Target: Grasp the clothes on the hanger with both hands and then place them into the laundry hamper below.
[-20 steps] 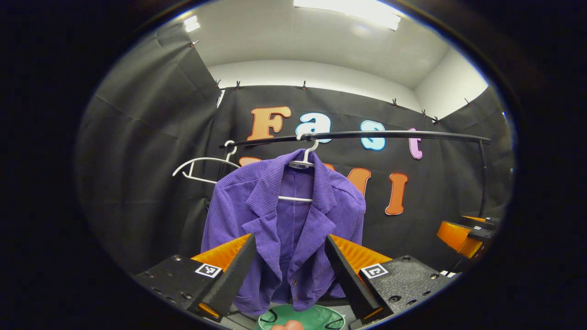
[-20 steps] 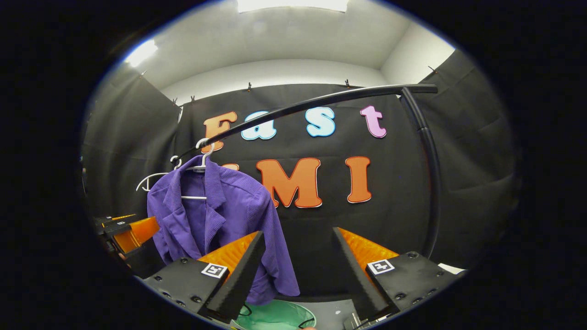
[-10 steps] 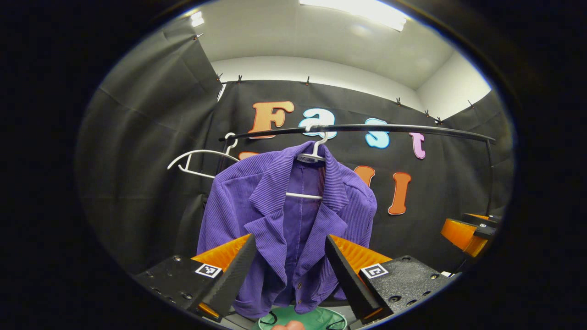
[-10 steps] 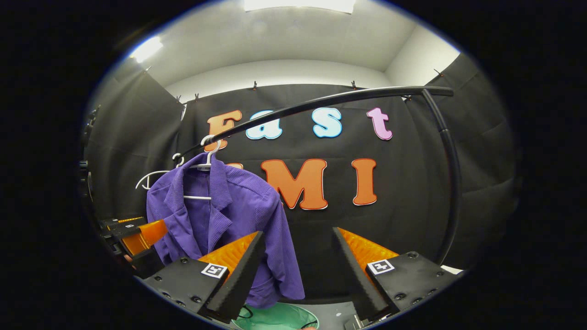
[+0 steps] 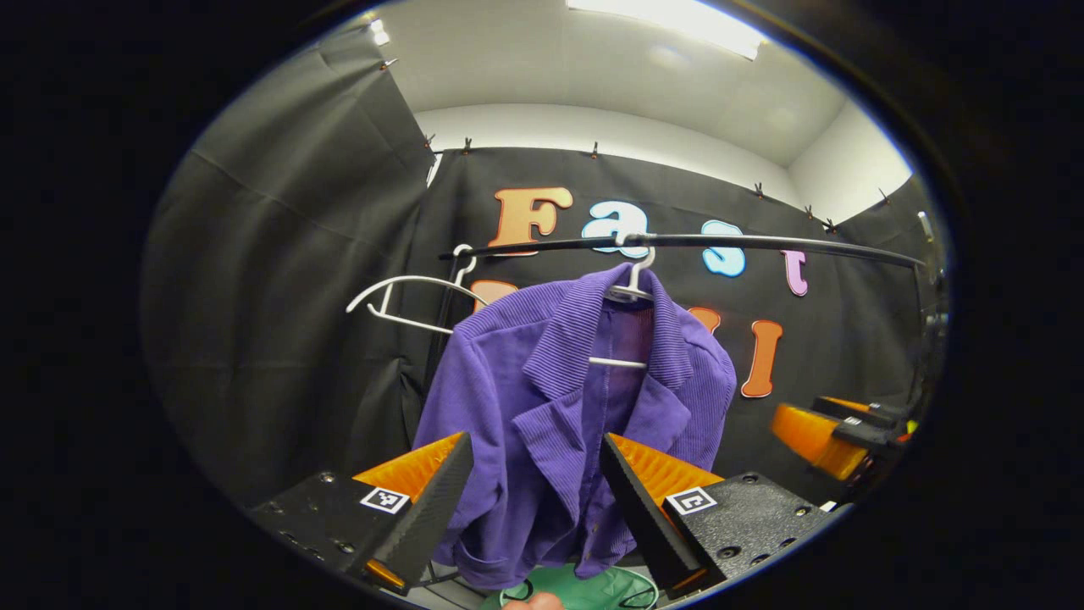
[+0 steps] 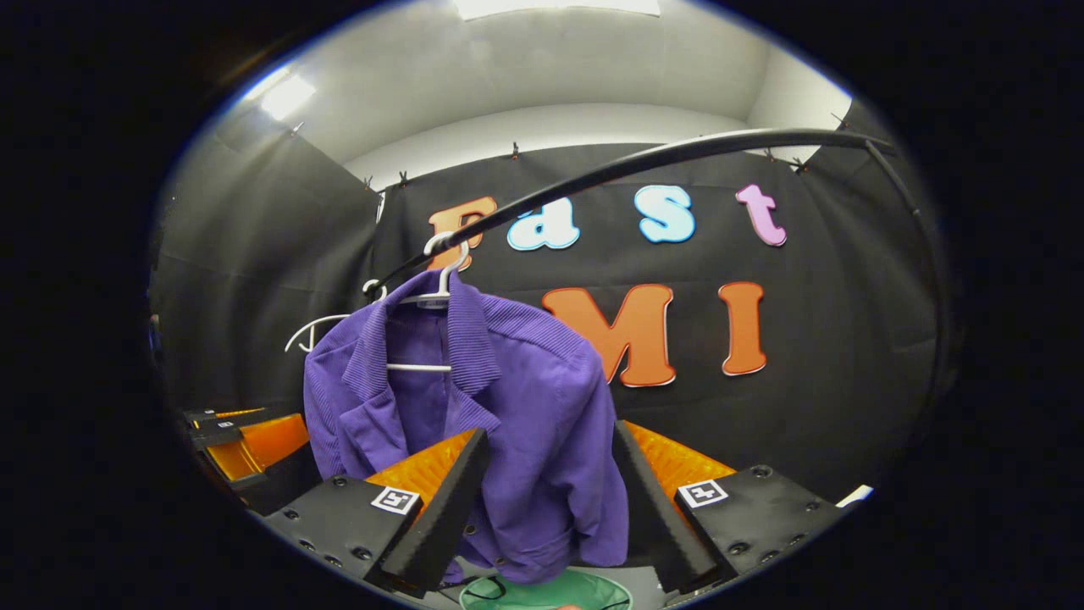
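**Jacket hanging on the rail, both grippers spread in front of it**

Left gripper view: A purple jacket (image 5: 576, 424) is hanging at the centre of the frame on a white hanger (image 5: 631, 292), which is hooking over a black rail (image 5: 762, 244) running across the middle towards the right edge. A second hanger (image 5: 406, 292), bare, is hanging at the rail's left end. The left gripper (image 5: 533, 500) is sitting at the bottom centre with its fingers spread wide, gripping nothing; the jacket's lower part is showing in the gap between them, farther off. Below the hem, at the bottom edge, the green hamper (image 5: 584, 593) is peeking out. The right gripper (image 5: 826, 432) is showing at the right edge, apart from the jacket; whether its fingers are spread cannot be told here. Black cloth is covering the walls, with a white wall strip and ceiling lights above it.

Right gripper view: The jacket (image 6: 508, 424) is hanging left of centre on its hanger (image 6: 432, 292), under the rail (image 6: 644, 161) that is arching from centre left to upper right. The right gripper (image 6: 550, 500) is at the bottom centre, fingers spread wide and holding nothing, with the jacket's side and hem showing between them. The hamper (image 6: 550, 593) is lying at the bottom edge under the jacket. The left gripper (image 6: 246, 436) is showing at the lower left, beside the jacket. Black cloth is lining the booth beneath a white ceiling.
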Demonstrator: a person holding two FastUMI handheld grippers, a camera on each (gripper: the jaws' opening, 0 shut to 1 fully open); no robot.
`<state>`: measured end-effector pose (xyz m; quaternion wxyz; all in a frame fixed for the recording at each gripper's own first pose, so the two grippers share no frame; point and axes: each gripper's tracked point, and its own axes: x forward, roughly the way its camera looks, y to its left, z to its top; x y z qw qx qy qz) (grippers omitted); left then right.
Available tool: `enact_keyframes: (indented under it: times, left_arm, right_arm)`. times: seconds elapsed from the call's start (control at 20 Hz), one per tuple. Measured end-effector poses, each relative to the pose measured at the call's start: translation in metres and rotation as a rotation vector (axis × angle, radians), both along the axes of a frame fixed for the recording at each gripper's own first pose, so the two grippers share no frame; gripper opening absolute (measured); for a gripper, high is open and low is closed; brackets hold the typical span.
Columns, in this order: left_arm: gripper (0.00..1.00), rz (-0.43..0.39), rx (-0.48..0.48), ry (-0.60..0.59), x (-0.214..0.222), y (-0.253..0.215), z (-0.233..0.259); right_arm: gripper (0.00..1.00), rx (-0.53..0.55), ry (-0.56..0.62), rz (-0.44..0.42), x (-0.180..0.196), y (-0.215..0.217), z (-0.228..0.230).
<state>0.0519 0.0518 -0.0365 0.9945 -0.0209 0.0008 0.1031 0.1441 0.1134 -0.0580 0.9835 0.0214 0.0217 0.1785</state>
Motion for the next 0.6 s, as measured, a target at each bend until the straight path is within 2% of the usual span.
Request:
enact_keyframes:
  times: [0.1, 0.25, 0.45, 0.55, 0.6]
  left_arm:
    - [0.92, 0.004, 0.005, 0.001, -0.005, 0.012, 0.000]
    - [0.92, 0.013, 0.008, 0.026, -0.013, 0.032, -0.007]
    - [0.92, -0.009, 0.004, 0.055, -0.025, 0.052, -0.015]
    - [0.95, -0.033, 0.020, 0.053, -0.028, 0.060, -0.013]
    - [0.95, -0.047, 0.026, 0.051, -0.030, 0.061, -0.011]
  right_arm:
    - [0.95, 0.014, 0.041, 0.038, 0.011, 0.029, -0.017]
    - [0.96, 0.040, 0.116, 0.034, 0.024, 0.069, -0.042]
    - [0.96, -0.009, 0.146, -0.105, 0.056, 0.093, -0.075]
    - [0.96, -0.053, 0.150, -0.175, 0.074, 0.097, -0.092]
    - [0.89, -0.063, 0.154, -0.216, 0.080, 0.095, -0.098]
